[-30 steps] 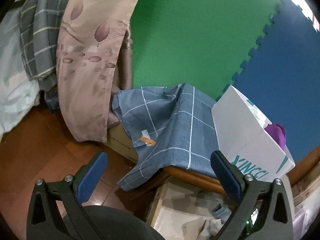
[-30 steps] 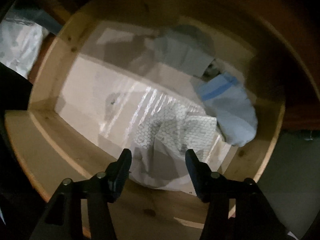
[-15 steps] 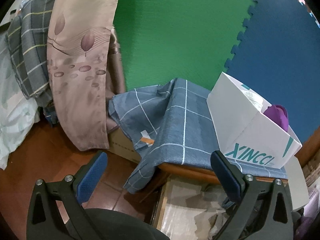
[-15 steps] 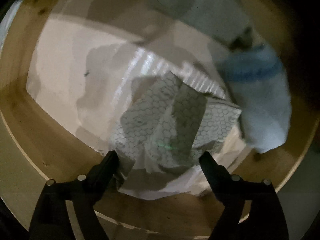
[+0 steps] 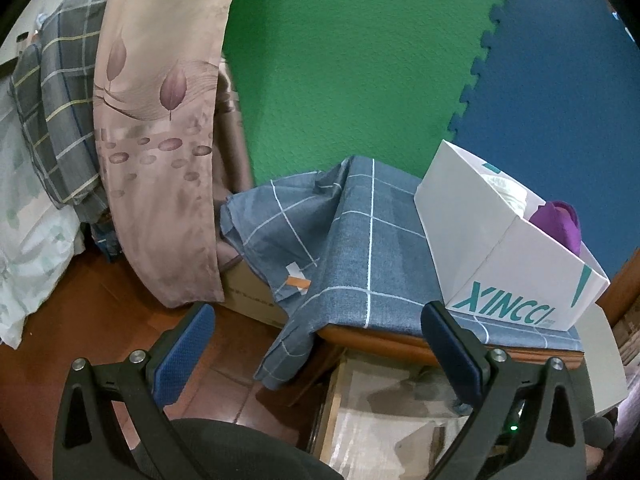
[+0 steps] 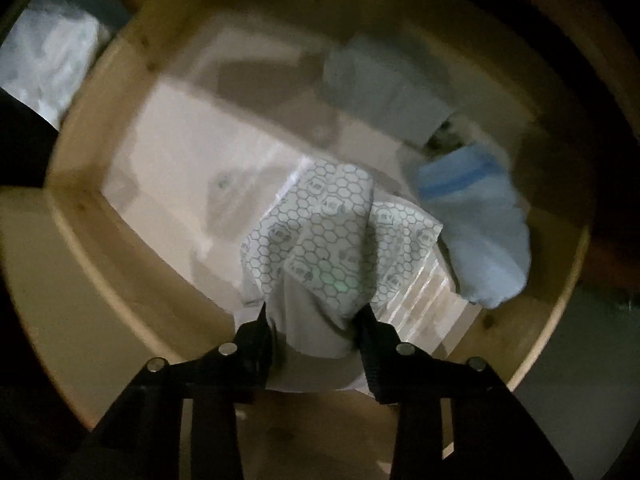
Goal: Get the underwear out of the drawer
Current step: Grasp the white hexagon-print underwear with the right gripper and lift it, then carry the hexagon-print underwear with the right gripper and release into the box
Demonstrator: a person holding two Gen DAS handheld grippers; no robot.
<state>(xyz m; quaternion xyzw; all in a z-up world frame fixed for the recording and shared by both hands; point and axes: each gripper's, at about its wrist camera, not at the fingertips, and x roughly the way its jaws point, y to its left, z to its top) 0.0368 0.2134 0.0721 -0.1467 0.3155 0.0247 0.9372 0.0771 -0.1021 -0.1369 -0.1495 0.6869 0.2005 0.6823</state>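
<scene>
The open wooden drawer (image 6: pixel 120 236) is seen from straight above in the right wrist view. A white pair of underwear with a grey honeycomb print (image 6: pixel 332 232) lies on its pale liner. My right gripper (image 6: pixel 314 320) is closing its jaws on the near part of this fabric, which bunches and tents up between the pads. A light blue pair with a darker band (image 6: pixel 480 232) lies to its right, and a pale folded garment (image 6: pixel 384 84) sits further back. My left gripper (image 5: pixel 316 316) is open and holds nothing, above the floor, with the drawer (image 5: pixel 384 420) at the lower right.
A white cardboard box (image 5: pixel 512 264) with a purple cloth (image 5: pixel 558 224) stands on a blue checked cloth (image 5: pixel 352 240) covering the cabinet top. A pink patterned fabric (image 5: pixel 160 120) hangs at the left. Green and blue foam mats (image 5: pixel 340 60) line the wall.
The right jaws opened wide around the honeycomb underwear, then closed on it, and the fabric now rises bunched between them. The left view has rolled slightly; that gripper stays open.
</scene>
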